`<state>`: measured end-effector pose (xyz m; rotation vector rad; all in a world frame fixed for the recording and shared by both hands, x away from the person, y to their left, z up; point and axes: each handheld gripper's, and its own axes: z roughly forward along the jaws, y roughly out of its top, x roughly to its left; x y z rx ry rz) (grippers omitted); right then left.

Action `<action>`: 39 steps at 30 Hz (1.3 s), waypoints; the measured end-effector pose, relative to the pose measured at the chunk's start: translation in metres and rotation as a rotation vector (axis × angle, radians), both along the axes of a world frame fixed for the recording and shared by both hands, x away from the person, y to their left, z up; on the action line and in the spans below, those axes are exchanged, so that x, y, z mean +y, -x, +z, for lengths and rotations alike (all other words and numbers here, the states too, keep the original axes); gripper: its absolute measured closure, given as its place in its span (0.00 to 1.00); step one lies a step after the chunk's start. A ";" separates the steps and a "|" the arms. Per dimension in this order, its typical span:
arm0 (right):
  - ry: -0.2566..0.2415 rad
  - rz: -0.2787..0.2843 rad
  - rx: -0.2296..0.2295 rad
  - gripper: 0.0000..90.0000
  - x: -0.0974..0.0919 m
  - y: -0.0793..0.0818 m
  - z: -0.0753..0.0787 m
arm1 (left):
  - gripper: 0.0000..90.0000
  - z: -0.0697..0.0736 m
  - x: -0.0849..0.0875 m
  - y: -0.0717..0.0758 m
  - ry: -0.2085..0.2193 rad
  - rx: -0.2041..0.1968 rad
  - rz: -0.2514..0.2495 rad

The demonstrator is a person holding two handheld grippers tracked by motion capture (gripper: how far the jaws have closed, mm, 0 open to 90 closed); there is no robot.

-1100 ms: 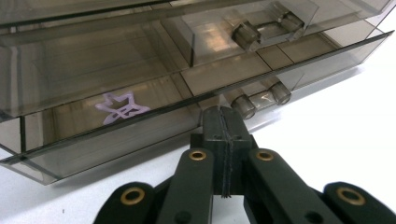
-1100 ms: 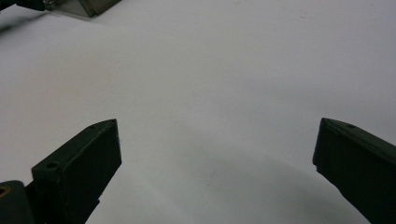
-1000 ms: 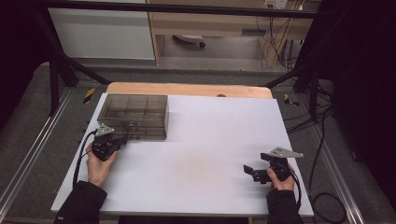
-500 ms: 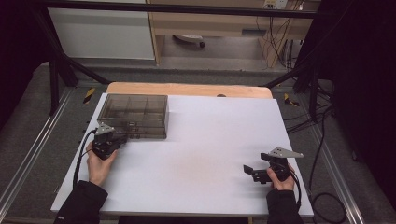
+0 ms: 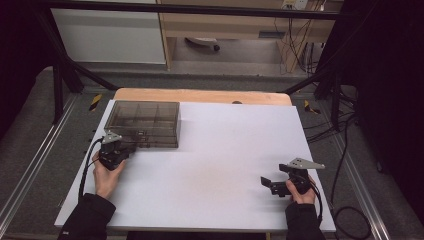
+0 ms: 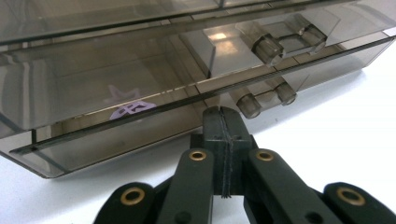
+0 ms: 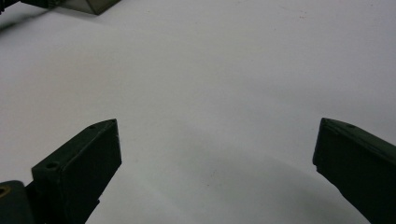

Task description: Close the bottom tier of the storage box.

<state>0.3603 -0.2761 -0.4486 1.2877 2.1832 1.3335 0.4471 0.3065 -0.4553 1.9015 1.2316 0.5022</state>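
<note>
Left gripper point(image 6: 223, 140) jaws pressed together at smoky organizer box point(image 5: 144, 124) front; next nudge latch point(image 6: 261, 100) up; right gripper point(image 7: 217, 154) spread, idle

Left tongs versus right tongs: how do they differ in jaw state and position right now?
The left tongs are shut, jaws pressed together; the right tongs stand wide open. The left tongs' tips sit right at the front edge of the smoky plastic organiser box; the right tongs rest far from it over bare white table. Both are black, hand-held and grip nothing.
</note>
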 end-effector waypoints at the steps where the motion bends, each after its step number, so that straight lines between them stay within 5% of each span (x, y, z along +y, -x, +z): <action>1: 0.000 0.000 0.000 0.02 0.000 0.000 0.000 | 1.00 0.000 0.000 0.000 -0.001 -0.001 0.000; 22: -0.003 -0.001 0.002 0.02 0.000 0.000 0.000 | 1.00 0.000 -0.002 -0.003 -0.031 0.002 -0.004; 32: -0.002 0.000 0.003 0.02 0.000 0.000 0.000 | 0.97 0.009 -0.002 0.016 -0.021 -0.002 -0.015; 39: -0.006 -0.004 0.002 0.02 0.000 0.001 0.001 | 0.83 0.009 -0.004 0.030 -0.021 -0.010 -0.042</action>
